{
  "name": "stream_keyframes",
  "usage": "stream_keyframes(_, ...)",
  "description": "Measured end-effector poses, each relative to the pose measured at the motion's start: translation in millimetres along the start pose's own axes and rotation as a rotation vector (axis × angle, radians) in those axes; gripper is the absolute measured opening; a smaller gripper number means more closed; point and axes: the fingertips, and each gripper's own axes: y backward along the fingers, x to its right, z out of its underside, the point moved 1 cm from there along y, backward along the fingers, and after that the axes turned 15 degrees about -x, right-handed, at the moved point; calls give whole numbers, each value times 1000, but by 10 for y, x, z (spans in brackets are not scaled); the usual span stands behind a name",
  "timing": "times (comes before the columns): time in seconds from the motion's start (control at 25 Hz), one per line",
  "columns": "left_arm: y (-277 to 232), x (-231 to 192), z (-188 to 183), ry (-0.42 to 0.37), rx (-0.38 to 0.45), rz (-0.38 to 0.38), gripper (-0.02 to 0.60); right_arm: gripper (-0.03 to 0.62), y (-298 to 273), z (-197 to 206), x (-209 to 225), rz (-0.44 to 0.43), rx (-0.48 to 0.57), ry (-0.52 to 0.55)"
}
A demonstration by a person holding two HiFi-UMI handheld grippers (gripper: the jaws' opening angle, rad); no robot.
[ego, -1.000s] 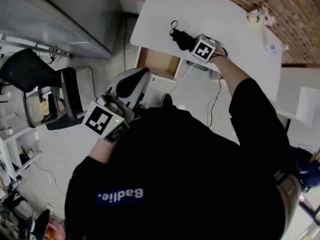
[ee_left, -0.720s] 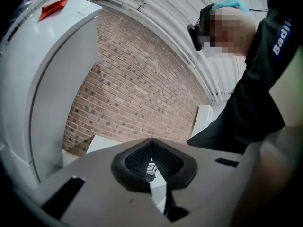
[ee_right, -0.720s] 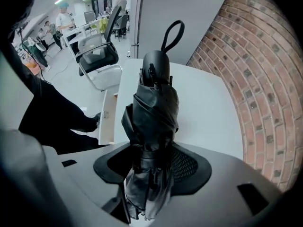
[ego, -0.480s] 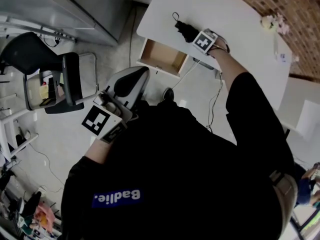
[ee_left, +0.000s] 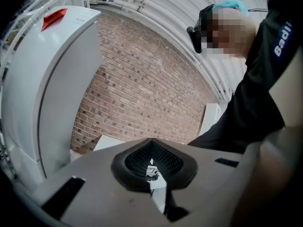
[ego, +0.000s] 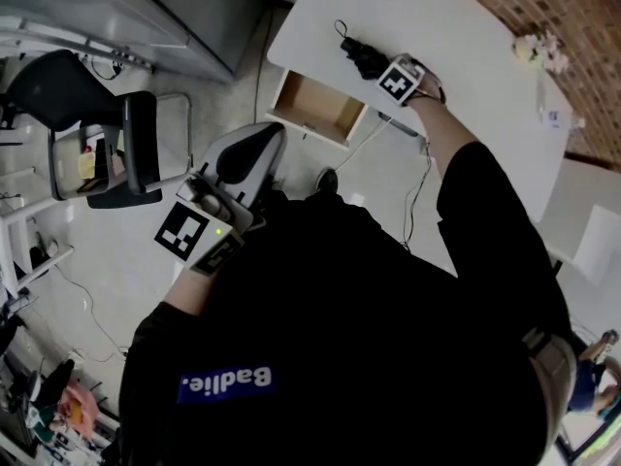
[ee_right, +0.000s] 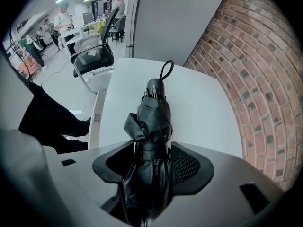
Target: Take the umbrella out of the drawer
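A folded black umbrella lies on the white table, its wrist loop pointing away from me. Its handle end sits between the jaws of my right gripper, which points steeply down over it. In the right gripper view the umbrella fills the gap of the right gripper. The jaws have just been opening and stand wide, with slack at the left pad. The open wooden drawer under the table edge holds nothing. My left gripper is held level near my body, shut on nothing.
A black office chair stands on the floor at the left, and a grey cabinet sits beyond it. A small bunch of flowers rests at the table's far right by the brick wall. Cables hang below the table.
My right gripper has come down with the umbrella, which now rests on the tabletop. The left gripper has barely moved.
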Motion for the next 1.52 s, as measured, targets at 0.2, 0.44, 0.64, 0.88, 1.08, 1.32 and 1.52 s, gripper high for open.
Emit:
stream_keyframes(0.2,-3,45,-69,-9,17,8,2,259,309,-5,88,3,97,-47)
stream_keyframes(0.44,-57,106,-171,-30,41,39,2,259,863,-44,5,-55,254,-120)
stream_keyframes(0.64,-143,181,-270,-39,49,73,2,258,1384,-87,-202,-119,409,-194)
stream_keyframes(0.88,-196,270,-346,-24,55,96,2,227,1926,-51,-532,-220,580,-289)
stream_keyframes(1.08,-241,342,-371,-39,53,125,2,182,2390,-53,-756,-294,720,-345)
stream_keyframes(1.32,-214,379,-325,-76,48,116,2,118,2950,-89,-1064,-365,890,-400)
stream_keyframes(1.52,-212,405,-273,-84,32,118,2,64,3285,-103,-1225,-385,956,-366)
